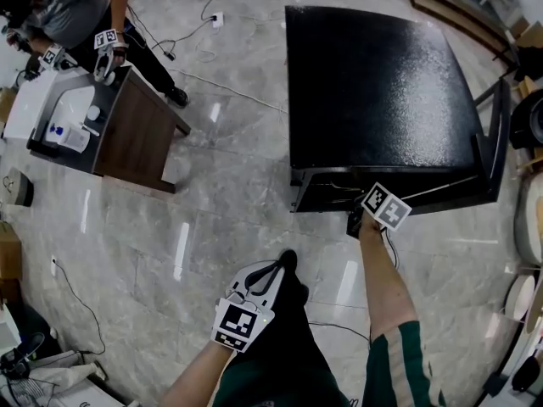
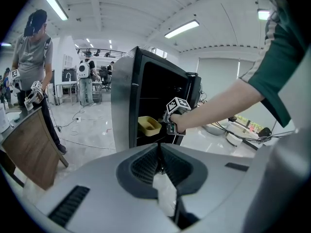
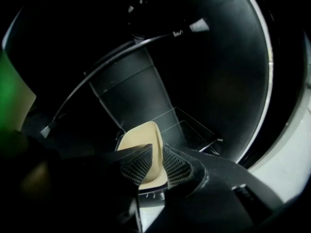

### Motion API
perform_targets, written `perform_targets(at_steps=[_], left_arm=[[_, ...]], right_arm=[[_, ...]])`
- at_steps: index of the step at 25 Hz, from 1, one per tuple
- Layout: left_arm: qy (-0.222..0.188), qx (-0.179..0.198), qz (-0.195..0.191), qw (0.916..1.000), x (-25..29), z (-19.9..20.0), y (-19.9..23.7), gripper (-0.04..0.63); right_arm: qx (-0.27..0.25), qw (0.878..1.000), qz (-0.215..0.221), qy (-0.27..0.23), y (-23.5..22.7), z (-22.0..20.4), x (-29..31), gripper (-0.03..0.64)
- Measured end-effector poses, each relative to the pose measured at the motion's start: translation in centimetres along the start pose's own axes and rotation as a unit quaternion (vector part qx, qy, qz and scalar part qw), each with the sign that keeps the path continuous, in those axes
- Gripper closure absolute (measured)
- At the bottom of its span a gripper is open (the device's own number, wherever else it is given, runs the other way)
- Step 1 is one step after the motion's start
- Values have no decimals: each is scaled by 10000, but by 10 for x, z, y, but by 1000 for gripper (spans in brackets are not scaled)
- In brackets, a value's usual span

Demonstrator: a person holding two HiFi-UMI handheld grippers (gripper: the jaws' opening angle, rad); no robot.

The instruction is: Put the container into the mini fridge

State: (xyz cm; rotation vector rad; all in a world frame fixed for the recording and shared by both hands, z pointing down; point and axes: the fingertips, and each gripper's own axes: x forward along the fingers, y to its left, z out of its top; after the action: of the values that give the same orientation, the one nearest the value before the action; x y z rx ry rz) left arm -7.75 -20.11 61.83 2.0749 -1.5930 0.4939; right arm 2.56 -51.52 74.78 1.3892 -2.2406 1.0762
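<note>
Gripping the pale yellow container (image 3: 141, 139) by one wall, the right tongs (image 3: 156, 153) are closed on it, one jaw inside the container and one outside. The container sits inside the dark cavity of the black mini fridge (image 1: 373, 83), just above a wire shelf (image 3: 190, 125). In the left gripper view it shows as a small yellow tub at the fridge's open front, with the person's right hand (image 2: 176, 123) right beside it. The left tongs (image 2: 159, 155) have their jaws pressed together with nothing between them, and hang low near the person's body, well apart from the fridge. At the far left of the marble floor (image 1: 229, 168), another person (image 1: 81, 7) stands at a brown tabletop (image 1: 136, 130).
</note>
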Motion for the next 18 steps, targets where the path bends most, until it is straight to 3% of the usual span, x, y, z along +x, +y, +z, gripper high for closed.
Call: perform_targets(at_steps=[8, 18], left_arm=[[-200, 94, -73, 9997, 0, 28, -17, 569], [-372, 400, -244, 9982, -16, 53, -43, 569]], right_arm=[[-246, 9996, 94, 132, 5, -11, -50, 569], [-531, 9977, 42, -421, -1, -8, -150, 571]])
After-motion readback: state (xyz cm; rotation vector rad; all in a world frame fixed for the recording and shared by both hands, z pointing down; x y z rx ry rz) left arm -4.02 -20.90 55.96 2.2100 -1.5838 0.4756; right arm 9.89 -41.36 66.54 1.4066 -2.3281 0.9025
